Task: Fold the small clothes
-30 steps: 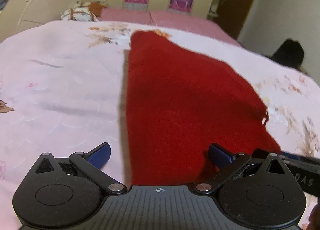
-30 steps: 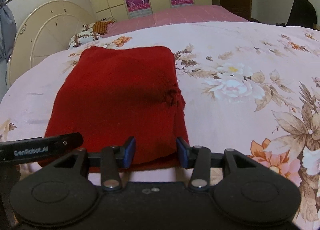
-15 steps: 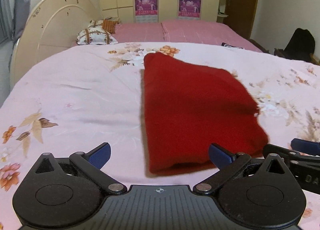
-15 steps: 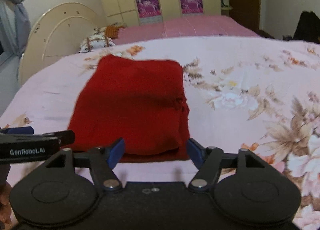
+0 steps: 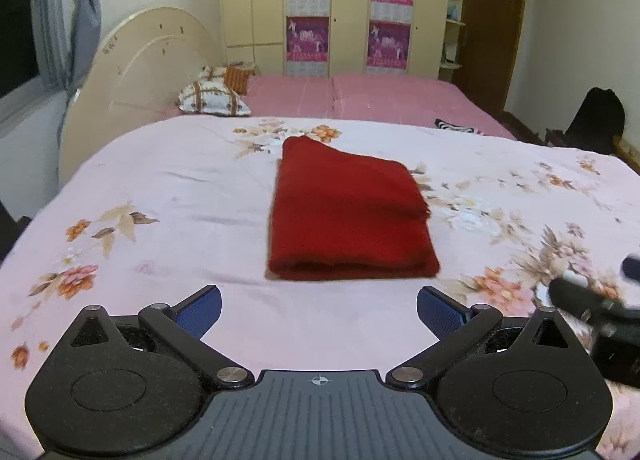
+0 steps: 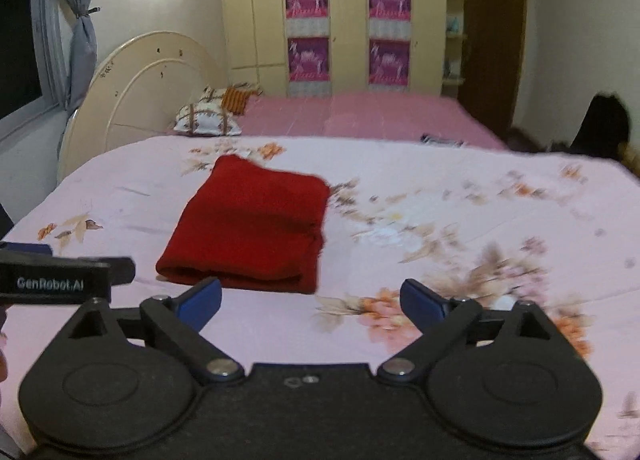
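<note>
- Cloth (image 5: 348,215): a red, fuzzy knit piece folded into a thick rectangle, lying flat on the bed (image 5: 160,195) near its middle. Its long axis runs from the near edge of the bed toward the far edge; the rounded fold faces the near edge, and the layered open edges lie along its right side.
- Bed: covered by a smooth pale pink sheet printed with orange and tan flowers; faint creases lie to the left of the cloth.
- Left gripper (image 5: 319,310): black hinged arms with blue ribbed pads (image 5: 199,310), spread wide and holding nothing; it hovers over the near edge of the bed, apart from the cloth.
- Right gripper (image 6: 311,302): same build, fingers spread wide and empty, just short of the cloth's near fold, with the cloth to its left.
- Headboard (image 5: 132,75): cream, arched, with curved inset panels, at the bed's left side.
- Pillow (image 5: 212,99): checked fabric, on the pink bed behind.
</note>
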Demonstrator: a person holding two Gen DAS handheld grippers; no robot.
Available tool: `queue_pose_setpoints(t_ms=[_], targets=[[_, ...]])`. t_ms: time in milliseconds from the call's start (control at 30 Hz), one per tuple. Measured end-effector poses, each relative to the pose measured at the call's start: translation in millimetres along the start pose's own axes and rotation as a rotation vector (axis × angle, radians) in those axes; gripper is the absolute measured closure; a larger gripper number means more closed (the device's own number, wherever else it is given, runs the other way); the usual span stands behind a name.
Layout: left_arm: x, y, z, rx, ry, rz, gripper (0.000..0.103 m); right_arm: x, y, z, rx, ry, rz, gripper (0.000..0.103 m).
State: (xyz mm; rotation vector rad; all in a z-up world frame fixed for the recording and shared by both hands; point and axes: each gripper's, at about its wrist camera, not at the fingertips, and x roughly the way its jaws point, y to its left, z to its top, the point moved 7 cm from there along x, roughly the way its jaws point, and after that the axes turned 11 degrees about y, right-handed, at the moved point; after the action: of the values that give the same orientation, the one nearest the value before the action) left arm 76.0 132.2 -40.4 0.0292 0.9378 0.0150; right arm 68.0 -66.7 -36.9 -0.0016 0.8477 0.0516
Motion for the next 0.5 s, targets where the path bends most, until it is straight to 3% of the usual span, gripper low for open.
queue_pose_setpoints(t_ms=[200, 500], targets=[[-44.7, -10.9, -29.1, -0.017, -0.024, 0.014, 0.000, -55.9, -16.3, -11.7, -0.001, -0.093, -0.033, 0.006], [-86.1, -18.8, -47.4, -0.018, -0.074, 0.047, 0.000, -79.7, -28.2, -28.9, 0.020, -0.127, -0.027, 0.005]])
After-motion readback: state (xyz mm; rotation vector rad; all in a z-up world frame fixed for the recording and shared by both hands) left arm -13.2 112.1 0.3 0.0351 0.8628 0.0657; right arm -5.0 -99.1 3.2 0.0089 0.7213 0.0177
